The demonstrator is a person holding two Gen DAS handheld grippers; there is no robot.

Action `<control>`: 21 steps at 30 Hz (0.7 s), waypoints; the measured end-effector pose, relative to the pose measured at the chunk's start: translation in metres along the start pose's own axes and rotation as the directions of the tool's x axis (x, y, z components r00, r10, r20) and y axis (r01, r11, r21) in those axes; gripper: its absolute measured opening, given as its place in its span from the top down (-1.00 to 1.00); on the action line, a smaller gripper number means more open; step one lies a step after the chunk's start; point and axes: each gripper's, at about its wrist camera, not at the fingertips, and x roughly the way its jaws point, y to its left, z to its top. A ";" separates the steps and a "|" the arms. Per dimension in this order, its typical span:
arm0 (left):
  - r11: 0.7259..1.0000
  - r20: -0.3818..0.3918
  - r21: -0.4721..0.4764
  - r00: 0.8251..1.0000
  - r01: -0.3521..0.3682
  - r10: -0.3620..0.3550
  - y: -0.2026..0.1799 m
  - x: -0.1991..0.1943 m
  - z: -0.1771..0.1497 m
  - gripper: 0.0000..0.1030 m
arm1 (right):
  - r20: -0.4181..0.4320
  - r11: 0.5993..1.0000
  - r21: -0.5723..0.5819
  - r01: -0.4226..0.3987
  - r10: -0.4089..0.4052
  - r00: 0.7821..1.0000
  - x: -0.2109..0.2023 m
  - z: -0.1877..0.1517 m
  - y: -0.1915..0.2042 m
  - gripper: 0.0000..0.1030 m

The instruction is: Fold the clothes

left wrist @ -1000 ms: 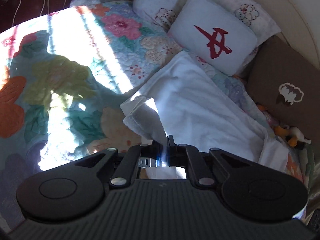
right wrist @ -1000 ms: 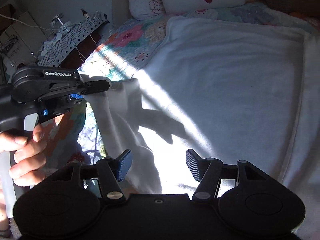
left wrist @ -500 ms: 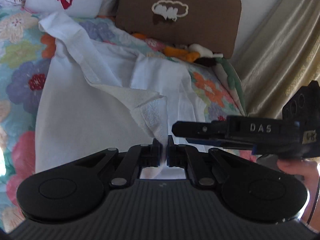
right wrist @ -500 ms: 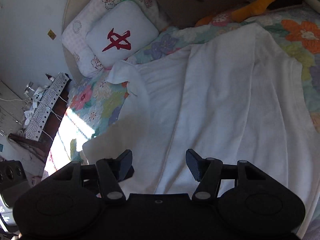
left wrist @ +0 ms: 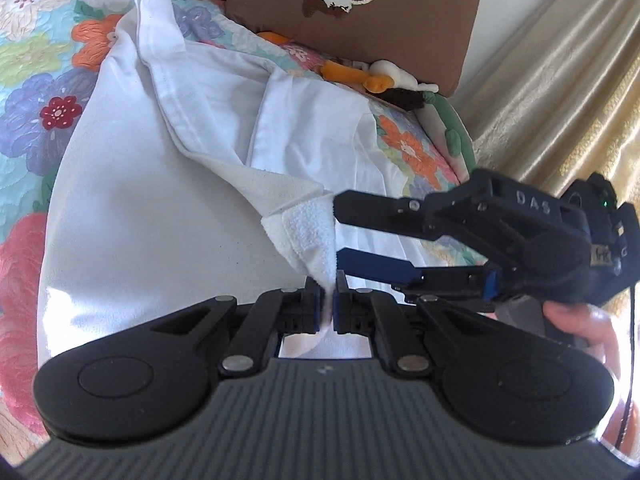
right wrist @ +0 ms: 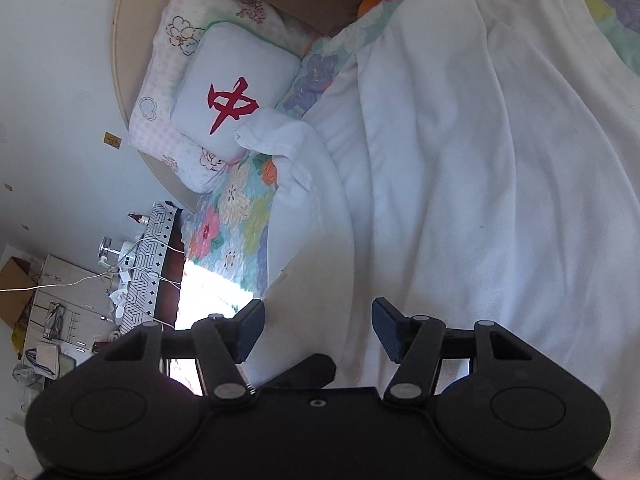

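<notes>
Your left gripper's [left wrist: 329, 300] fingers [left wrist: 311, 306] were pinched tight on a corner of the white garment [left wrist: 160, 208], the cloth rising in a bunched, towelling-textured peak just beyond them. Your right gripper [left wrist: 336, 232] reached in beside that peak with its two fingers well parted, one above the other and touching or nearly touching the cloth, but with nothing between them; its own camera confirmed the wide gap, with only flat white fabric beyond it.

Beyond the pinched corner, the garment lay spread over the floral bedspread [left wrist: 36, 80], most of it broad and fairly flat but creased. From the corner a long turned-over edge ran away toward the white cushion with the red character [right wrist: 236, 96], where a sleeve or hem stood up in a soft roll. Farther past the corner sat the brown cushion [left wrist: 360, 20], with a stuffed toy [left wrist: 376, 80] at its foot and the curtain [left wrist: 560, 80] to its side.

As far as you could judge, folding was only at its start: one corner was lifted and drawn over the body, no neat fold was laid down, and smoothing, the remaining folds and squaring up were all left.
</notes>
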 end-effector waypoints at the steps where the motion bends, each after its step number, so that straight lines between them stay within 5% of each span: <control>1: 1.000 0.005 0.016 1.000 -0.004 0.004 -0.004 -0.001 -0.001 0.90 | -0.008 1.000 -0.002 -0.005 0.005 1.000 0.000 -0.001 0.001 -0.26; 8: 0.985 -0.007 0.170 0.999 0.034 -0.033 -0.031 -0.007 -0.009 0.91 | -0.045 0.999 -0.016 -0.039 0.039 0.998 0.011 -0.015 0.001 -0.24; 9: 0.984 -0.011 0.177 1.000 0.021 -0.020 -0.031 -0.005 -0.010 0.91 | -0.039 0.999 -0.048 -0.021 0.019 0.999 0.011 -0.017 0.004 0.00; 10: 0.983 -0.015 0.185 1.000 0.008 -0.006 -0.032 -0.003 -0.011 0.91 | -0.033 0.996 -0.091 0.016 -0.019 0.999 0.013 -0.019 0.008 0.35; 12: 0.984 -0.028 0.179 1.000 0.002 0.004 -0.030 -0.001 -0.011 0.90 | -0.010 0.978 -0.179 0.108 -0.112 0.994 0.016 -0.022 0.015 0.64; 16: 0.991 -0.049 0.130 0.999 0.012 -0.005 -0.024 -0.004 -0.008 0.75 | 0.088 0.933 -0.278 0.226 -0.210 0.974 0.012 -0.023 0.025 0.74; 17: 0.993 -0.051 0.120 0.999 0.002 0.004 -0.022 -0.007 -0.008 0.52 | 0.121 0.908 -0.310 0.283 -0.258 0.959 0.011 -0.023 0.028 0.74; 21: 0.989 -0.033 0.110 0.994 -0.100 0.104 -0.010 -0.018 -0.008 0.35 | 0.186 0.862 -0.320 0.393 -0.349 0.918 0.004 -0.016 0.024 0.75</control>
